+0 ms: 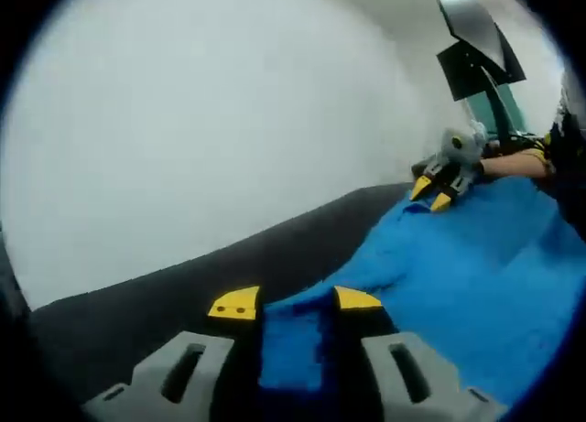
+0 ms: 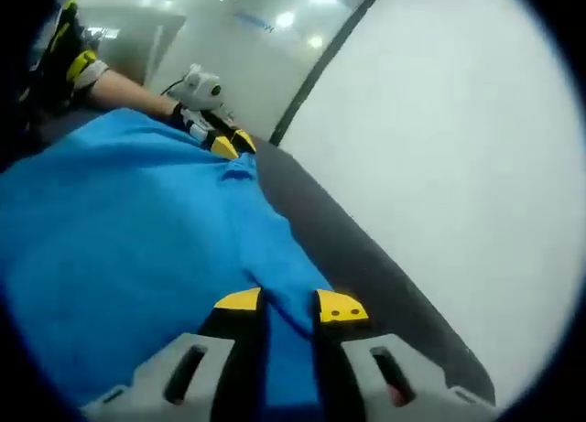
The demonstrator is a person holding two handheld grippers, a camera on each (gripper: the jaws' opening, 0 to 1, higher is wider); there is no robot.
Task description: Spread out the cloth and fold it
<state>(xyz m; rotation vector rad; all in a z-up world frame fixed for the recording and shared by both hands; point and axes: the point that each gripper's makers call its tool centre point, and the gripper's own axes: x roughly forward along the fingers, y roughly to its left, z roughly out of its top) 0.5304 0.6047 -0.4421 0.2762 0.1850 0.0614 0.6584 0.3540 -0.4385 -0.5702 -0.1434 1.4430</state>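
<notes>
Blue cloth (image 1: 476, 266) is held stretched over a dark table (image 1: 183, 285) beside a white wall (image 1: 211, 120); the left gripper (image 1: 295, 301) is closed on one cloth edge; the right gripper (image 2: 289, 305) is clamped on the opposite edge; each is seen across the cloth in the other's view.

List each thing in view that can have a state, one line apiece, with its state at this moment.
Blue cloth: stretched out between the two claws, gripped at two points along one edge, a little rumpled.
Left claw: shut on the cloth's edge.
Right claw: shut on the cloth's edge.
Dark table: partly covered by the cloth, bare along its far edge.
</notes>
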